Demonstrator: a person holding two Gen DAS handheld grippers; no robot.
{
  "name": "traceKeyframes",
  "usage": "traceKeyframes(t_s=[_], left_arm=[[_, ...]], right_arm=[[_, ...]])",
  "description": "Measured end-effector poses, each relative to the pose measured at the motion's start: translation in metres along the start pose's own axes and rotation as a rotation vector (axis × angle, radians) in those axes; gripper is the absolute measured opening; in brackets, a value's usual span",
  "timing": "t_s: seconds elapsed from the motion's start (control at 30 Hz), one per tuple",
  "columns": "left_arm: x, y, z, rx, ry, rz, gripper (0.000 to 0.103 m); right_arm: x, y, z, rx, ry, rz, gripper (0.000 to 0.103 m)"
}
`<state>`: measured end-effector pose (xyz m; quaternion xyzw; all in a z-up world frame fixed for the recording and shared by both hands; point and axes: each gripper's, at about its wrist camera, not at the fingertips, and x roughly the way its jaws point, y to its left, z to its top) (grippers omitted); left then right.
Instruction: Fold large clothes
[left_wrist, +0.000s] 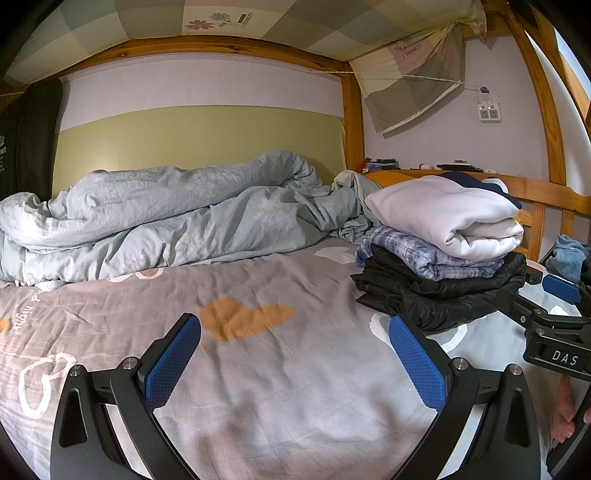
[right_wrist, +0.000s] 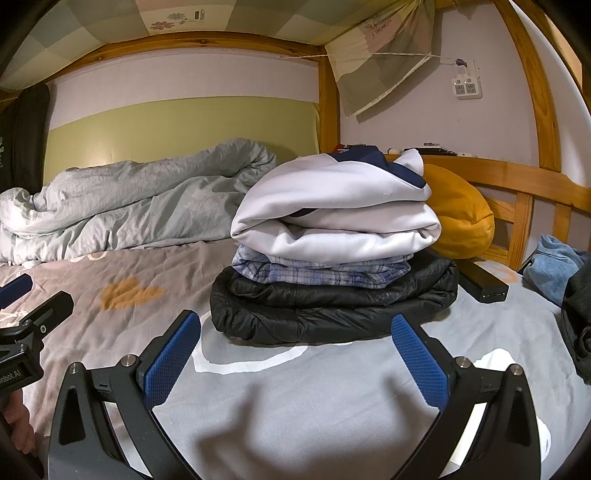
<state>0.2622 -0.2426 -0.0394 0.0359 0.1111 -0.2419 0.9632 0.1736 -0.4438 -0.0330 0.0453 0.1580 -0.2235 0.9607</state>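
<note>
A stack of three folded clothes sits on the grey bedsheet: a black puffer jacket at the bottom, a blue plaid shirt in the middle, a white and navy top above. The stack also shows in the left wrist view at the right. My right gripper is open and empty, just in front of the stack. My left gripper is open and empty over bare sheet, left of the stack. The right gripper shows at the left view's right edge.
A crumpled light blue duvet lies along the back wall. A yellow pillow and a black power bank sit right of the stack. Blue and dark clothes lie at far right. A wooden rail bounds the bed.
</note>
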Motion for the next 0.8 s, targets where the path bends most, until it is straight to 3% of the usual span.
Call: traceKeyframes(t_s=[0.8], left_arm=[[0.0019,-0.0002,-0.0031,-0.002,0.008,0.002,0.103]], right_arm=[[0.0003,-0.0004,-0.0001,0.001,0.002,0.0,0.102]])
